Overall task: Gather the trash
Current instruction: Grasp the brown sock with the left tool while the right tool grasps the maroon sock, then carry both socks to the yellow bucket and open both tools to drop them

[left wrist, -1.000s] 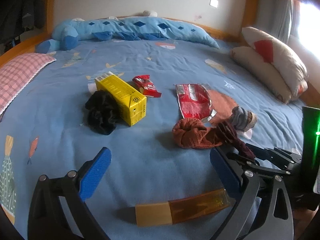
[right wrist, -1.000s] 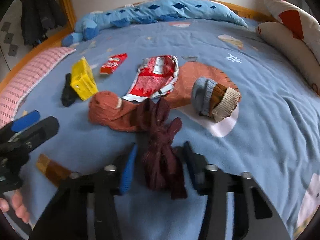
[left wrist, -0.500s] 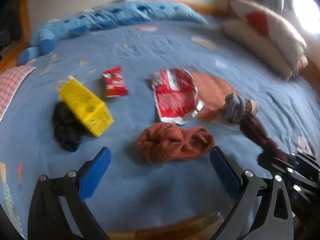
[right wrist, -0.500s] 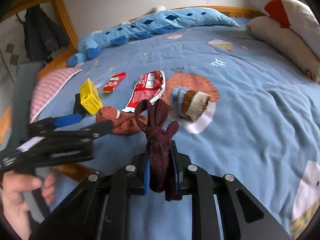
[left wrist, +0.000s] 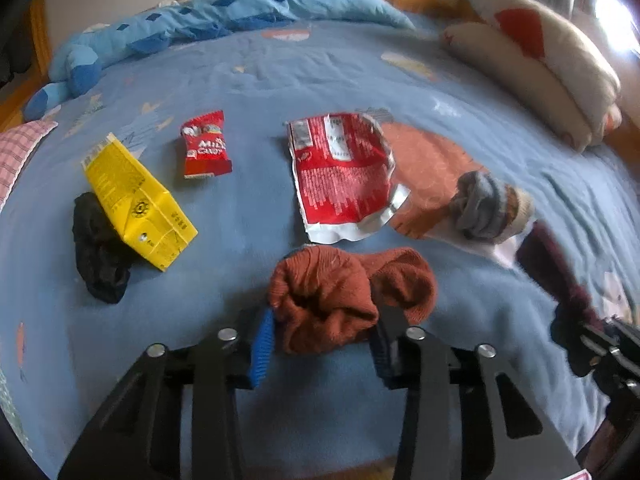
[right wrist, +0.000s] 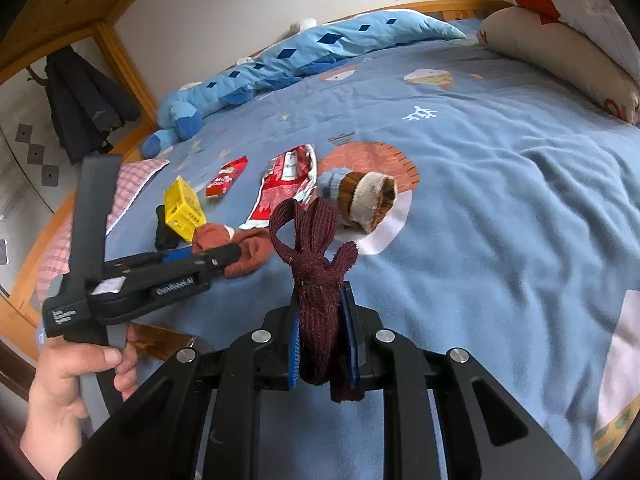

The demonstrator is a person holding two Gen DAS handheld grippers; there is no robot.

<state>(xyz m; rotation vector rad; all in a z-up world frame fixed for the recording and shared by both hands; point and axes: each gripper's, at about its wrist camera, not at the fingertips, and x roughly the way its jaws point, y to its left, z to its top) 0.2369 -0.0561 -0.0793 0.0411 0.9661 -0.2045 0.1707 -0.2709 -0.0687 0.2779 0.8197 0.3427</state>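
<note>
A: Left claw [left wrist: 320,340] just closed on rust sock [left wrist: 344,296], on the bed [left wrist: 248,216]. Right claw [right wrist: 324,336] clamping maroon sock [right wrist: 316,264], lifted.

B: Wrappers [left wrist: 340,176] untouched; trash uncollected.

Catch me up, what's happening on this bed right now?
A person is working over the bed with a gripper in each hand. The right gripper holds a dark maroon sock lifted clear of the blanket. The left gripper has just closed its fingers on the rust-orange sock, which lies on the bed. The yellow carton, small red wrapper and big red wrapper lie untouched.
</note>
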